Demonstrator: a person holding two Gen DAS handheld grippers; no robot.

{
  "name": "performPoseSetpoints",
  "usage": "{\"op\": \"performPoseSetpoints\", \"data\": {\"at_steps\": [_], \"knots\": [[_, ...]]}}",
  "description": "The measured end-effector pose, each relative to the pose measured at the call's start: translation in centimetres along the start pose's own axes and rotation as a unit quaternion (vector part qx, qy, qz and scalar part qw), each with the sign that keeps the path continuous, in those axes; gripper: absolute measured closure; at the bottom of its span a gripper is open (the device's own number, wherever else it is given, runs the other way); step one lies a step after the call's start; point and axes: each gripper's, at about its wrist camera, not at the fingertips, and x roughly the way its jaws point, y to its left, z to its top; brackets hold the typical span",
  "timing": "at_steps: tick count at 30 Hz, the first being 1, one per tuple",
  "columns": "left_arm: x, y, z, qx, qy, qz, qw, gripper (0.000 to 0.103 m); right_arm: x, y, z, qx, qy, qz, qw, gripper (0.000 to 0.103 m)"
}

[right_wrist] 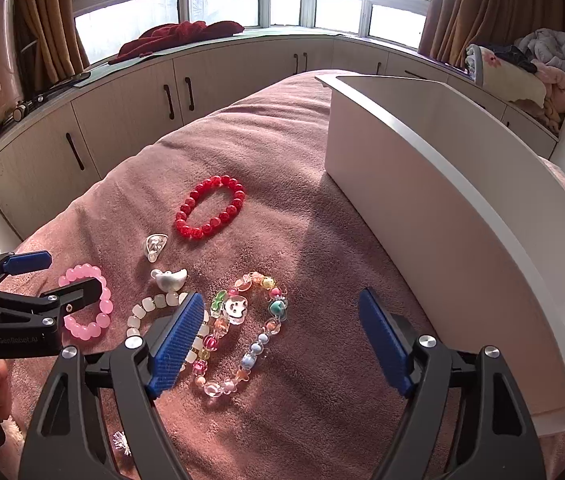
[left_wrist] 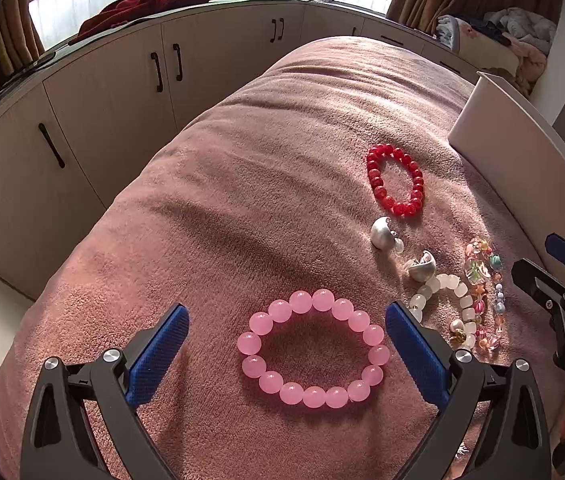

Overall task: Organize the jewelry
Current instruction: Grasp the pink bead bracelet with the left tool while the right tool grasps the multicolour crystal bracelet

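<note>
On the pink-brown plush blanket [left_wrist: 242, 184] that covers the bed we count five lots of jewelry, all lying loose.

Item one: a pink bracelet [left_wrist: 314, 348] of large, smooth, milky round beads forming a nearly round ring. It lies flat between the blue ribbed pads of our left gripper [left_wrist: 286, 344], whose jaws stand wide on either side of it without touching a bead.

Item two: a red bracelet [right_wrist: 211, 212] of smaller glossy, mottled round beads, an oval ring lying farthest from us, near the white box [right_wrist: 462, 216].

Item three: two silver earrings [left_wrist: 384, 234], dome-shaped with a matte metal sheen, one just beyond the other, between the red bracelet and the white bracelet.

Item four: a white bracelet [left_wrist: 448, 286] of frosted, barrel-shaped beads with a gold-coloured charm; in the right wrist view part of it is hidden behind the left pad of our right gripper [right_wrist: 282, 340].

Item five: a multicoloured bracelet [right_wrist: 242, 332] of clear and pastel plastic beads in mixed shapes, including a small face charm, lying in a loose loop. It sits partly between the right gripper's pads, close to the left one; the jaws are apart and nothing is pinched.

The white box is smooth and matte, with straight walls, resting on the blanket to the right of the jewelry. Beyond the bed stand pale cabinets [right_wrist: 130, 112] with dark bar handles.
</note>
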Motion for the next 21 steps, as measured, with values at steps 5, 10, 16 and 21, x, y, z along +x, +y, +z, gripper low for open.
{"op": "performPoseSetpoints", "data": {"at_steps": [5,10,16,21], "knots": [[1.2,0.5,-0.1,-0.006,0.008,-0.010,0.9999,0.004,3.0,-0.4,0.4,0.008,0.026,0.002,1.000,0.035],[1.6,0.4,-0.2,-0.004,0.001,-0.015,0.9999,0.011,4.9,-0.7,0.4,0.023,0.043,0.022,0.999,0.042],[1.5,-0.2,-0.5,0.004,-0.008,-0.019,0.9998,0.029,5.3,-0.5,0.0,0.043,0.048,0.087,0.994,0.088],[0.9,0.6,-0.7,-0.018,-0.015,-0.015,0.9996,0.052,4.7,-0.1,-0.2,0.054,0.042,0.115,0.991,0.090]]}}
